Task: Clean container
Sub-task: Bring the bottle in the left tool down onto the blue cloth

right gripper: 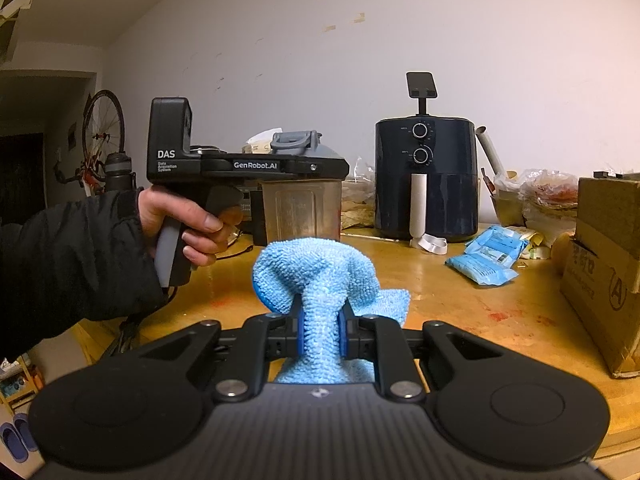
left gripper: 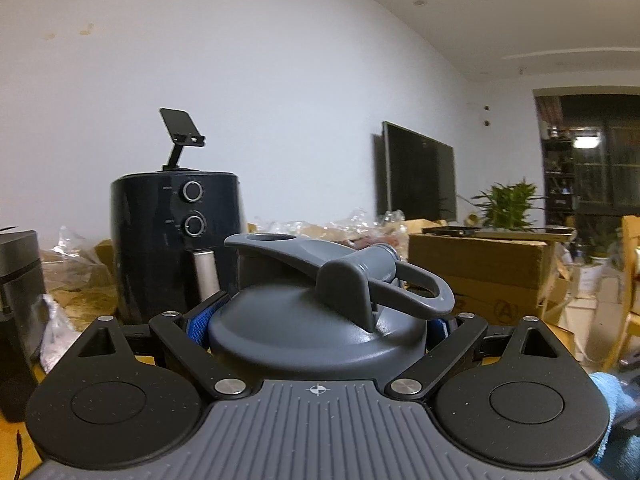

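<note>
A translucent container (right gripper: 300, 208) with a grey flip-spout lid (left gripper: 316, 328) stands upright over the wooden table (right gripper: 460, 312). My left gripper (left gripper: 320, 320) is shut on it just under the lid, a blue pad (left gripper: 200, 322) pressed to each side. The right wrist view shows that gripper (right gripper: 336, 170) from the side, level, held by a hand (right gripper: 188, 220) in a dark sleeve. My right gripper (right gripper: 320, 336) is shut on a bunched light-blue cloth (right gripper: 316, 276), in front of the container and apart from it. The cloth (left gripper: 612, 400) also peeks in at the lower right of the left wrist view.
A dark air fryer (right gripper: 424, 176) with a phone stand on top stands at the back by the wall. Blue packets (right gripper: 488, 256) lie to its right. A cardboard box (right gripper: 604, 264) takes up the table's right side. Crumpled plastic bags line the wall.
</note>
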